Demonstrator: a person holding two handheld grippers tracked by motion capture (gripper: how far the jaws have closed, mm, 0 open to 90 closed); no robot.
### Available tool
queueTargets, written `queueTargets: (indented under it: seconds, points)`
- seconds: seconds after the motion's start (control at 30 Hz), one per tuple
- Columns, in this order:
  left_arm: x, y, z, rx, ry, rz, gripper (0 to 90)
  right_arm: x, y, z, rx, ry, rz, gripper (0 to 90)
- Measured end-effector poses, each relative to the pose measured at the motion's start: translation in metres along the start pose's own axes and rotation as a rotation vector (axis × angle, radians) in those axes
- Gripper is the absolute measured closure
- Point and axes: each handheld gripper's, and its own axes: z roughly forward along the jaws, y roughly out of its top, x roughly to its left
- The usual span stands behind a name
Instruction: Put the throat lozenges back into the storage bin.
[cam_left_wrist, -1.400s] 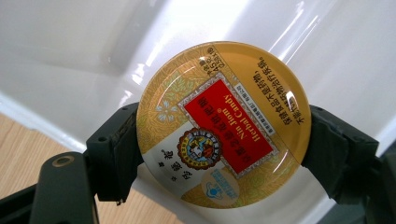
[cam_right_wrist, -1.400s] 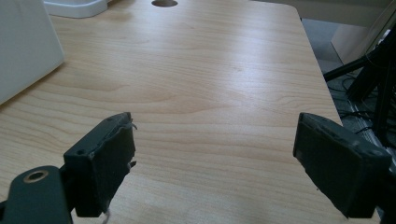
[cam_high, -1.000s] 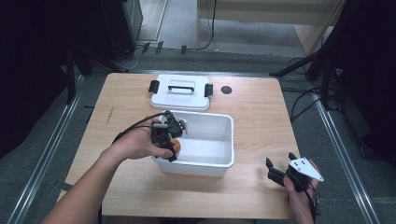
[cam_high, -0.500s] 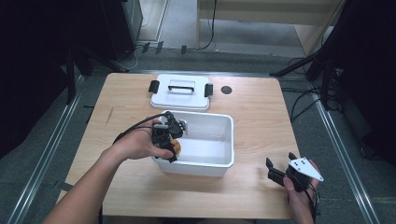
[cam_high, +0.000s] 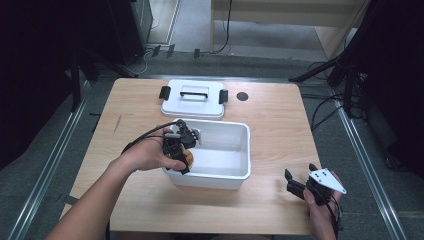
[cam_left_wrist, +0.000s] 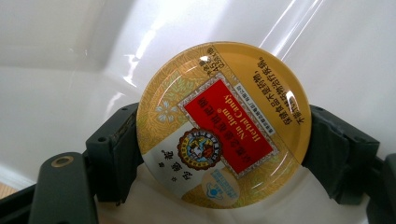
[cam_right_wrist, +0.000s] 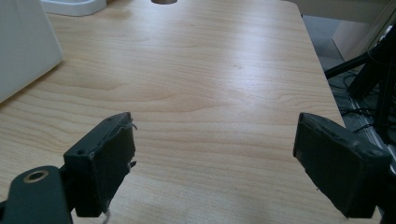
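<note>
- Wooden table (cam_high: 280, 125) carried a white plastic bin (cam_high: 235, 165) at its centre, with the bin's black-handled lid (cam_high: 192, 102) lying flat just behind.
- Left gripper (cam_left_wrist: 219, 140), reaching inside the bin's left end, had both jaws clamped on a round glossy gold tin (cam_left_wrist: 223, 125) labelled "Nin Jiom Herbal Candy".
- Right gripper (cam_right_wrist: 215, 161) hovered over bare wood near the table's right front corner, jaws spread wide around nothing.
</note>
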Motion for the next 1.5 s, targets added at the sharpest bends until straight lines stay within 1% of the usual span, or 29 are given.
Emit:
queueTargets:
  seconds: [0.1,0.53,0.7,0.8,0.87,0.93,1.03,1.1,1.2,1.27,1.5]
  points:
    - [0.0,0.0,0.0,0.005,-0.005,0.002,20.4,0.0,0.0,0.0,0.0,0.0,0.002,13.1]
    - [-0.001,0.001,0.0,0.012,0.001,-0.007,19.9,0.0,0.0,0.0,0.002,0.005,0.007,13.1]
    - [-0.001,0.002,-0.003,0.002,-0.004,-0.033,15.5,0.0,0.0,0.0,0.003,0.005,0.007,13.1]
    - [-0.001,0.002,-0.005,0.003,-0.002,-0.028,12.9,0.0,0.0,0.0,0.003,0.005,0.007,13.1]
    - [-0.001,0.001,-0.007,-0.011,0.0,-0.025,12.4,0.0,0.0,0.0,0.003,0.005,0.007,13.0]
    - [-0.002,0.0,-0.01,-0.03,-0.008,-0.023,16.1,0.0,0.0,0.0,0.003,0.005,0.007,13.1]
    - [-0.002,-0.003,-0.017,-0.059,-0.003,-0.032,28.8,0.0,0.0,0.0,0.003,0.005,0.007,13.1]
    - [-0.001,-0.005,-0.022,-0.075,-0.003,-0.029,34.1,0.0,0.0,0.0,0.005,0.005,0.007,13.1]
    - [-0.001,-0.009,-0.032,-0.119,-0.002,-0.044,38.7,0.0,0.0,0.0,0.005,0.003,0.006,13.1]
    - [0.001,-0.012,-0.039,-0.144,-0.003,-0.056,39.9,0.0,0.0,0.0,0.005,0.002,0.004,13.1]
    - [0.004,-0.025,-0.059,-0.186,0.008,-0.076,42.4,0.0,0.0,0.0,0.007,0.002,0.006,13.1]
